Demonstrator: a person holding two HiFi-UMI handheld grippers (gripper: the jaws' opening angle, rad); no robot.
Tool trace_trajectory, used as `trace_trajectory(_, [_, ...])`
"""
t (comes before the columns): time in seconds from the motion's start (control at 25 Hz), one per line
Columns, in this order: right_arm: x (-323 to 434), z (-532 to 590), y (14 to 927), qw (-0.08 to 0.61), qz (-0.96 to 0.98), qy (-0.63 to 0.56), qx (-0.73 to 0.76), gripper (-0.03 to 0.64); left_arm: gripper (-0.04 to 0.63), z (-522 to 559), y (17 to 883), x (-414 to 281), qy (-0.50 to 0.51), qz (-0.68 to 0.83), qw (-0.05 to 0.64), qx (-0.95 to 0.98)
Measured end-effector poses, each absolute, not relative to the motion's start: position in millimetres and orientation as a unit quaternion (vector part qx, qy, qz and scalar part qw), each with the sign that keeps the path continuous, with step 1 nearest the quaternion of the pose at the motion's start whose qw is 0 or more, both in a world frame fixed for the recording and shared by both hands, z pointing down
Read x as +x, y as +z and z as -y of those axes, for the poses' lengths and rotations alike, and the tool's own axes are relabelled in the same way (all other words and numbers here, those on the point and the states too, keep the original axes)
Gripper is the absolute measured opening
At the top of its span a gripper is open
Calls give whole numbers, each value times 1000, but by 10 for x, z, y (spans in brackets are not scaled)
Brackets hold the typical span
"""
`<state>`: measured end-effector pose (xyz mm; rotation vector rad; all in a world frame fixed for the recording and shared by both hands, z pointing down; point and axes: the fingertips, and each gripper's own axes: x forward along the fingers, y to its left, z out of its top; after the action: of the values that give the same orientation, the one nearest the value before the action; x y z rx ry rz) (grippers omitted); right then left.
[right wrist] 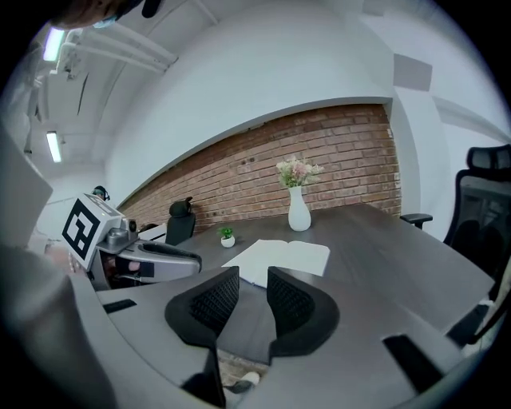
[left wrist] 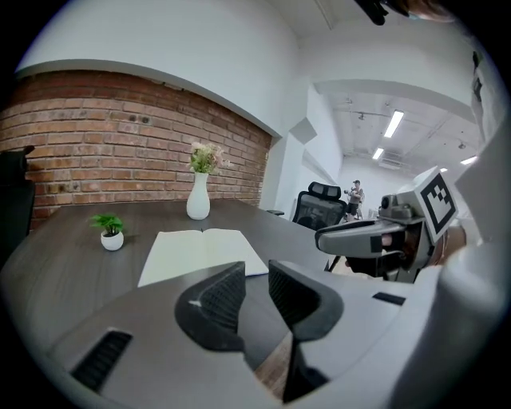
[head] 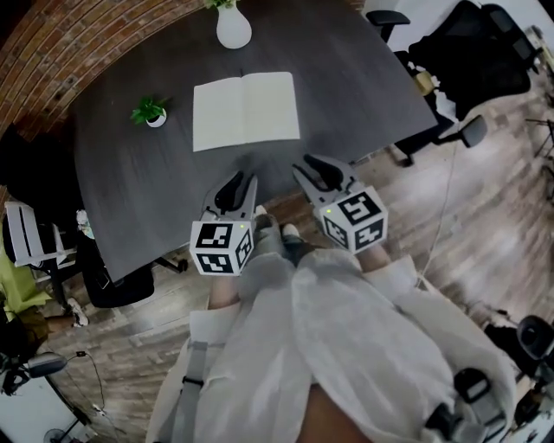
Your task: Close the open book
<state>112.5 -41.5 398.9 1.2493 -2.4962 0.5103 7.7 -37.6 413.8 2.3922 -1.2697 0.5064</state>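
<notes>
An open book point(head: 246, 111) with blank white pages lies flat in the middle of the dark grey table point(head: 130, 182). Both grippers hover side by side at the table's near edge, short of the book and pointing toward it. My left gripper point(head: 241, 184) has its jaws a narrow gap apart with nothing between them. My right gripper point(head: 317, 170) is likewise slightly open and empty. The book point(left wrist: 200, 252) lies ahead of the jaws in the left gripper view, and the book point(right wrist: 281, 257) does so in the right gripper view as well.
A white vase point(head: 234, 26) with flowers stands behind the book. A small potted plant point(head: 151, 111) sits to the book's left. Black office chairs point(head: 467, 48) stand at the right of the table. A brick wall point(left wrist: 120, 136) runs behind it.
</notes>
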Motion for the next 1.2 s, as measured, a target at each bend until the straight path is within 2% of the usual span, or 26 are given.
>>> trace_trajectory(0.28, [1251,570,4134,156,853,202,455,89,86,572,4237,133,194,438,200,855])
trace_trajectory(0.68, [1056,1100,4211,158,836,209,482,89,86,1153,4374,-70,209,403,201,868])
trace_trajectory(1.2, [771,1669,4277,147,808,221,526,89,100,1724,4418,-137,236,310,171,905])
